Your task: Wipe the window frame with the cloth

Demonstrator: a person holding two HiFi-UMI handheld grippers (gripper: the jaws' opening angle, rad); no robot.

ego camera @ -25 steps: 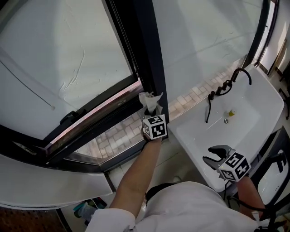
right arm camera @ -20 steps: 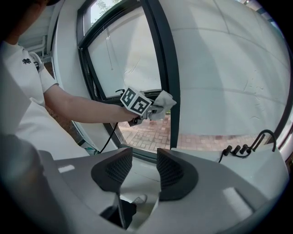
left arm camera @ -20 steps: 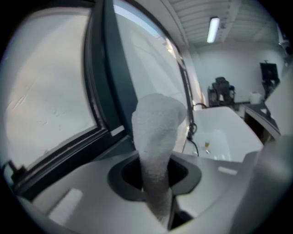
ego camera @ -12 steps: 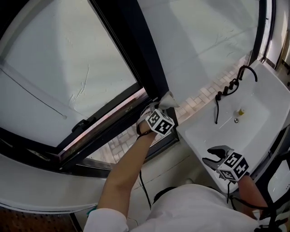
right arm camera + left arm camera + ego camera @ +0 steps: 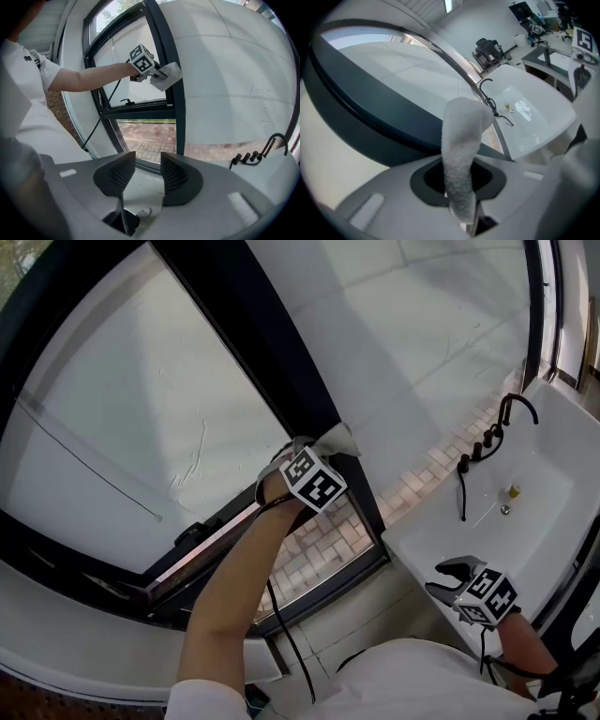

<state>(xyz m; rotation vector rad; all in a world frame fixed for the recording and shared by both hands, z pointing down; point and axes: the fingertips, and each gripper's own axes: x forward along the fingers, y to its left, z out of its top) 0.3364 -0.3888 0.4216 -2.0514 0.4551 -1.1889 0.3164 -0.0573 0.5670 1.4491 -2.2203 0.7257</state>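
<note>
daylight enters through the window point(image 5: 141, 427); all views are bright, with soft shadows. both gripper views show strong fisheye bending and dark corners. the cloth point(image 5: 459, 154), close to the lens, is blurred. the sink point(image 5: 529, 117) shows mild glare.

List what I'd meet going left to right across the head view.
Window pane → left gripper shut on the cloth → black faucet.

You are stretching your left arm point(image 5: 234, 592) out, nearly straight, and the left tool point(image 5: 322, 453) is clamping the cloth point(image 5: 459, 140) between its jaws. You are holding the right tool point(image 5: 148, 165) low beside you, jaws standing apart, empty.
</note>
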